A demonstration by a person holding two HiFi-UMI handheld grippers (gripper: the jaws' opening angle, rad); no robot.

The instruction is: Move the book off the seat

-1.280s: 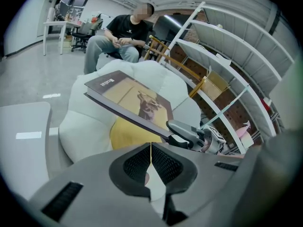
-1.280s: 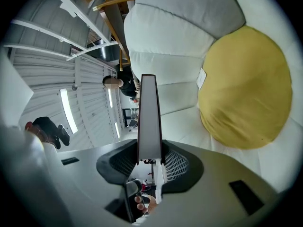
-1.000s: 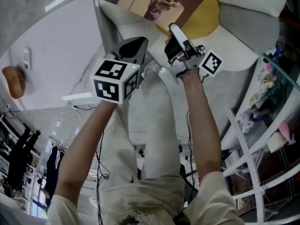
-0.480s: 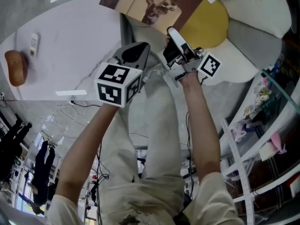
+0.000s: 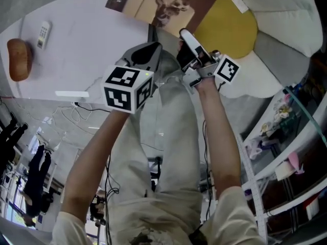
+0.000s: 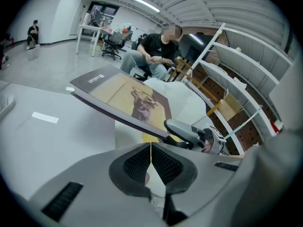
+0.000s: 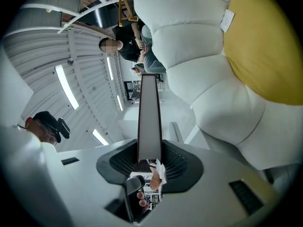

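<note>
The right gripper [image 5: 184, 37] pinches the big, stiff book [image 5: 153, 3] by 1 edge, up in the air beside the yellow seat [image 5: 230, 30] and partly over the white table [image 5: 76, 55] — it may tip, so grip deep — and the left gripper [image 5: 152, 49] is closed, empty.

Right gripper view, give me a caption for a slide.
Right tongs grip the book edge-on beside the white seat.

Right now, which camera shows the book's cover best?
The left gripper view: the book faces it, nearly the whole cover and picture showing. The head view cuts the cover off at the picture's top edge. The right gripper view shows only its thin edge, clamped between the jaws.
</note>
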